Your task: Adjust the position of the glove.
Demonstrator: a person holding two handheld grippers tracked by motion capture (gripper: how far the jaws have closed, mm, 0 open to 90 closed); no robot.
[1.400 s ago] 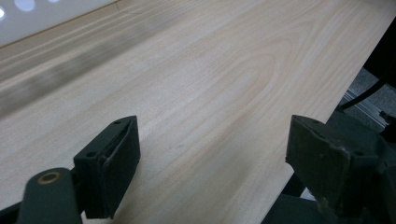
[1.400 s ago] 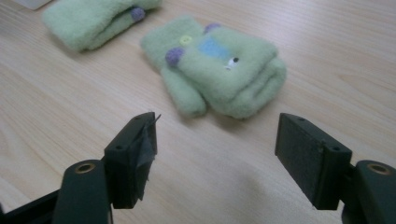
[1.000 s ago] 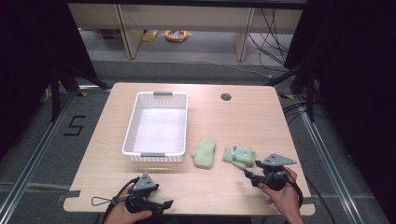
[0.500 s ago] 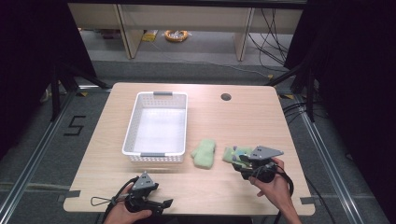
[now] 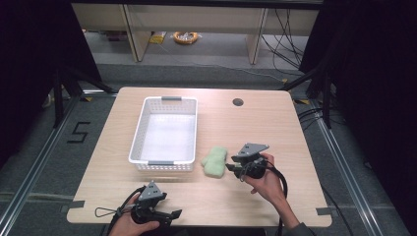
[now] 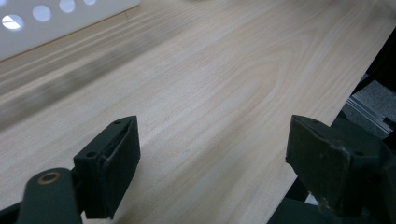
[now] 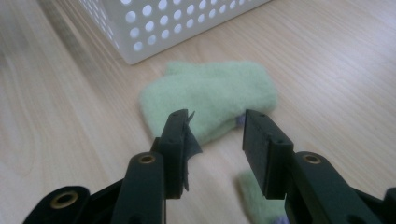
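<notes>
A pale green fuzzy sock (image 5: 214, 162) lies on the wooden table (image 5: 255, 123), just right of the white basket's (image 5: 139, 132) near corner. My right gripper (image 5: 232, 167) is right beside it and open. In the right gripper view the gripper (image 7: 212, 122) points at the sock (image 7: 210, 98), with its tips just short of the sock's near edge and nothing between them. A second green piece (image 7: 254, 198) lies under its right jaw. My left gripper (image 5: 173, 214) rests near the table's front edge. In the left gripper view it (image 6: 212, 140) stands wide open over bare wood.
The perforated basket (image 7: 163, 23) stands close behind the sock. A dark round hole (image 5: 238, 102) sits in the table's far right part. The table's edge (image 6: 336, 112) runs just past the left gripper's right jaw. Cables trail from both grippers.
My right gripper has moved left over the second green piece, which it now covers in the high view, and reached the first sock. The left gripper has barely moved.
</notes>
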